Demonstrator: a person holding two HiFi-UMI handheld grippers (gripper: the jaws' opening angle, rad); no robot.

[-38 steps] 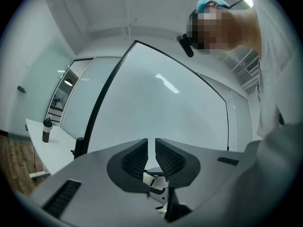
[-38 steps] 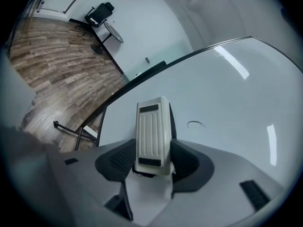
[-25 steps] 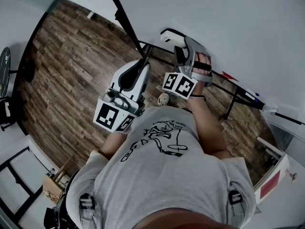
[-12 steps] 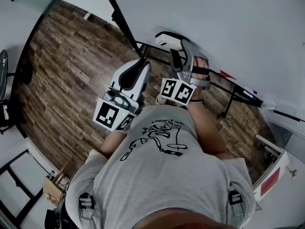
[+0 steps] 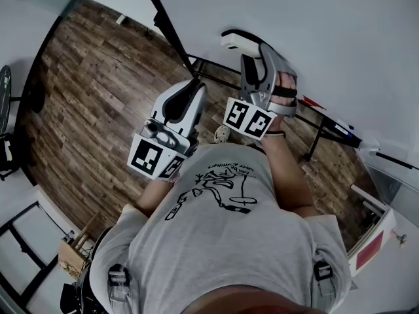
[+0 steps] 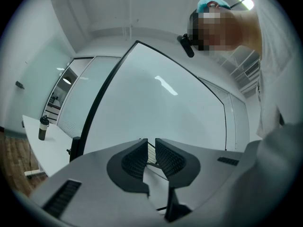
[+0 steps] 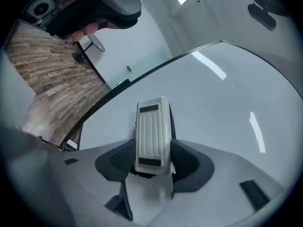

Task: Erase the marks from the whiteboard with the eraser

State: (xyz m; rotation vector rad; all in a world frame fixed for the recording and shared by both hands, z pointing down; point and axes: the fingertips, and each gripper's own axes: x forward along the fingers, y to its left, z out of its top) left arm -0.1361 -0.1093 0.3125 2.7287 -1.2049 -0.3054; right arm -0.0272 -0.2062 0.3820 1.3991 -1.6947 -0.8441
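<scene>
Eraser [image 7: 152, 135], white with a ribbed back and a dark felt underside, sits upright between the jaws of the right tool [image 7: 152, 163], which are clamped against its two sides. Its far end juts beyond the jaw tips towards the whiteboard [image 7: 227, 103]. From the head view the eraser lies at the lower part of the board's white face, close against it, though whether the felt actually touches the surface cannot be made out. The person's right hand [image 5: 281, 87] wraps the handle of that tool, and its cube with square markers [image 5: 247, 118] faces the camera.

The left tool [image 6: 151, 152] is held lower, near the person's chest and apart from the board. Its jaws stand very narrow, with only a thin slit between the ribbed pads, and they grip nothing. Its own marker cube [image 5: 156, 157] sits just above the grey printed T-shirt [image 5: 222, 241].

The whiteboard stands on a black frame [image 5: 167, 28] over a wood-plank floor [image 5: 98, 90]. In the left gripper view the board fills the middle, edged in black, with ceiling lights reflected on it.
</scene>
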